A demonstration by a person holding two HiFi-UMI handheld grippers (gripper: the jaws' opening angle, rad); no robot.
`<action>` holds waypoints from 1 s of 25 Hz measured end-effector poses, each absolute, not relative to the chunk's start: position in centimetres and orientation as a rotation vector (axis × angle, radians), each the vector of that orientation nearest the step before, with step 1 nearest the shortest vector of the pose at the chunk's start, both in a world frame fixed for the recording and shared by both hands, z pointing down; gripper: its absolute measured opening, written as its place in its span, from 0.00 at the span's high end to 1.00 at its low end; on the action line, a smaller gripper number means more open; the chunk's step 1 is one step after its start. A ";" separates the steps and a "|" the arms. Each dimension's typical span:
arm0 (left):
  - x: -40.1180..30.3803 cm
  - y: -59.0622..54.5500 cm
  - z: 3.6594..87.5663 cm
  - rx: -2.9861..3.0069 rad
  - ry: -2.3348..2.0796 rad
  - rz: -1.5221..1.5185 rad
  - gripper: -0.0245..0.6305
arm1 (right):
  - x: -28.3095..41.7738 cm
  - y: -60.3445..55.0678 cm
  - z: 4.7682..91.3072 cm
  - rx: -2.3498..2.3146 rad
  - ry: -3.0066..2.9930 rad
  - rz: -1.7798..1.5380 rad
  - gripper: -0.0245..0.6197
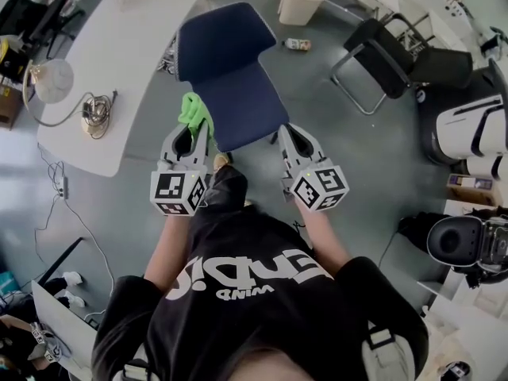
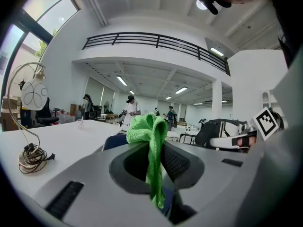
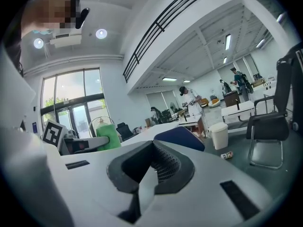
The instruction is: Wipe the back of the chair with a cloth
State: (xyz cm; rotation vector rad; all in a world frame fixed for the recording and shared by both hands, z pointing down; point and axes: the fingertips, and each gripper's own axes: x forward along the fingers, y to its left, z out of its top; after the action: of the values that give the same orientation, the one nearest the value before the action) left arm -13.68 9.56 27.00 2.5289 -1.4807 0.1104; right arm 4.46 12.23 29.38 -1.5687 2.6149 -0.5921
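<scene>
**Cloth pinched in the left claw, chair back not yet touched**

The left claw [image 1: 193, 136] is clamped on a green cloth [image 1: 193, 111]. In the left gripper view the fabric bunches above the pads and a tail hangs down between them. The right claw [image 1: 290, 136] is pressed together with nothing in it, and it sits level with the left one at the centre of the head view.

Just above both claws stands the blue chair [image 1: 230, 78]. Its seat faces the person and its back [image 1: 218, 42] lies further up the frame. The cloth hangs over the lower left edge of the seat and is well short of the back.

To wipe well, the left claw likely needs to reach up past the seat, lay the loose bunch flat against the back and sweep across it. The grip looks narrow, so firm pressure could pull the cloth free. The empty claw might steady the chair.

A white curved counter [image 1: 127, 54] fills the upper left of the frame and carries a round lamp [image 1: 51, 80] and a coil of cable [image 1: 95, 111]. On the grey floor [image 1: 333, 157], a pale bin [image 1: 300, 1] and a small bottle [image 1: 297, 44] sit at top centre. A black chair [image 1: 389, 58] stands at the upper right.
</scene>
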 end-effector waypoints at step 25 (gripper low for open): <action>-13.6 -9.3 27.3 2.501 -1.511 0.177 0.87 | 3.9 -8.5 28.0 -1.526 2.625 -0.547 0.98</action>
State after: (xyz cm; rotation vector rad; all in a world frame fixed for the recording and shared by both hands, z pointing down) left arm -13.65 -9.29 27.26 2.5015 -1.5108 0.1772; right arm 3.88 -8.51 28.00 -1.5261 2.6245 -0.5466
